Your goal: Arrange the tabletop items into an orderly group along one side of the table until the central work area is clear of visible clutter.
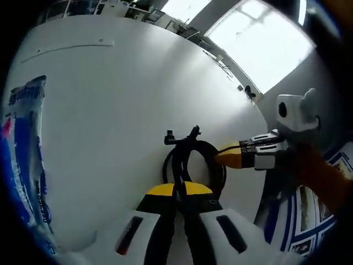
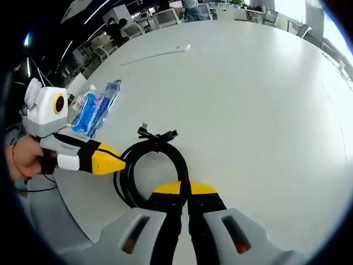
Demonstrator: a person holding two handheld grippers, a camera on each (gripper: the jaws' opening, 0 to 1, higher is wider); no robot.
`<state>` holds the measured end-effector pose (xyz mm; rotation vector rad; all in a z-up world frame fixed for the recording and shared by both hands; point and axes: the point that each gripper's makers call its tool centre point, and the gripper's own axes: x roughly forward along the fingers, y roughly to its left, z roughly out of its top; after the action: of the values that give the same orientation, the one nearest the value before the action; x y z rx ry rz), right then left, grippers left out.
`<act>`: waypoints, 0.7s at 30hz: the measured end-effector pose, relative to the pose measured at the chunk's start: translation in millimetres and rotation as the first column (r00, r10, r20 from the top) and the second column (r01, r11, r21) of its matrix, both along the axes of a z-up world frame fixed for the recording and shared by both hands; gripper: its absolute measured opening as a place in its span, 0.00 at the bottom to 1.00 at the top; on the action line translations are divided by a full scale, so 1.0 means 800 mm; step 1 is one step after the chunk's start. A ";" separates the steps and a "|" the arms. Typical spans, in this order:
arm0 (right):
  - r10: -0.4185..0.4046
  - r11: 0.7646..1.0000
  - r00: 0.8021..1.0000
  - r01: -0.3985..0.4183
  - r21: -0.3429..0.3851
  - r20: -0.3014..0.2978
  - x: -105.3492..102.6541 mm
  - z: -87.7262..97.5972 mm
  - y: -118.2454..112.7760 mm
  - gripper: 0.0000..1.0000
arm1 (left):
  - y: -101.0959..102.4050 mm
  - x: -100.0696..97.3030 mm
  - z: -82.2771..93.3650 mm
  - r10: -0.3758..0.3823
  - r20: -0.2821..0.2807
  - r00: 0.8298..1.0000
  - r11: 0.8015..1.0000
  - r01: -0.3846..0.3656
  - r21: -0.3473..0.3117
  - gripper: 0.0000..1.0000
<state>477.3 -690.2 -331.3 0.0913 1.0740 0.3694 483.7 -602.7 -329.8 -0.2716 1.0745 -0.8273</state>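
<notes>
A coiled black cable [image 1: 207, 148] with plug ends lies on the white table [image 1: 127, 94]. My left gripper [image 1: 177, 189] has its yellow-tipped jaws closed on the near side of the coil. My right gripper [image 1: 227, 157] comes in from the right, its yellow tip against the coil's right side. In the right gripper view the same cable [image 2: 177, 160] runs between the closed jaws of my right gripper [image 2: 185, 189]. There my left gripper [image 2: 110, 163] pinches the coil's left side, with a hand [image 2: 22, 157] behind it.
A blue and white pouch [image 1: 25, 160] lies flat on the table left of the coil, and again by the table edge [image 2: 96, 107]. White tabletop [image 2: 248, 94] stretches beyond the cable. Office chairs and desks stand past the far edge.
</notes>
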 end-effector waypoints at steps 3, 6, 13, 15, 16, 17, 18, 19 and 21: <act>-0.008 1.000 1.000 0.008 0.004 -0.007 0.000 -0.002 0.000 0.00 | 0.001 0.000 -0.003 0.008 -0.006 1.000 1.000 -0.008 -0.004 0.01; 0.001 1.000 1.000 -0.001 -0.007 0.003 0.001 -0.004 0.000 0.00 | 0.001 0.001 -0.005 0.015 -0.012 1.000 1.000 -0.015 -0.005 0.01; -0.010 1.000 1.000 0.010 0.004 0.013 0.002 -0.005 0.000 0.01 | 0.001 0.002 -0.006 0.024 -0.011 1.000 1.000 -0.024 -0.010 0.01; -0.006 1.000 1.000 0.006 0.001 0.013 0.002 -0.006 0.000 0.02 | 0.002 0.003 -0.006 0.029 -0.012 1.000 0.999 -0.029 -0.013 0.01; -0.006 1.000 1.000 0.006 -0.002 0.014 0.002 -0.007 0.000 0.02 | 0.001 0.003 -0.006 0.026 -0.007 1.000 1.000 -0.027 -0.014 0.01; -0.007 1.000 1.000 0.007 -0.002 0.015 0.003 -0.006 0.000 0.02 | 0.001 0.003 -0.006 0.023 -0.004 1.000 1.000 -0.023 -0.012 0.02; -0.009 1.000 1.000 0.009 -0.002 0.017 0.002 -0.006 0.001 0.03 | 0.001 0.004 -0.006 0.021 0.001 1.000 1.000 -0.021 -0.012 0.02; -0.007 1.000 1.000 0.007 -0.004 0.020 0.003 -0.006 0.001 0.03 | 0.002 0.004 -0.006 0.023 0.003 1.000 1.000 -0.023 -0.011 0.03; -0.006 1.000 1.000 0.006 -0.005 0.026 0.002 -0.004 0.001 0.04 | 0.004 0.006 -0.006 0.018 0.016 1.000 1.000 -0.018 -0.003 0.06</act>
<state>479.0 -689.8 -334.8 0.0853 1.0490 0.3614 488.1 -599.7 -334.7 -0.2765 1.0545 -0.8135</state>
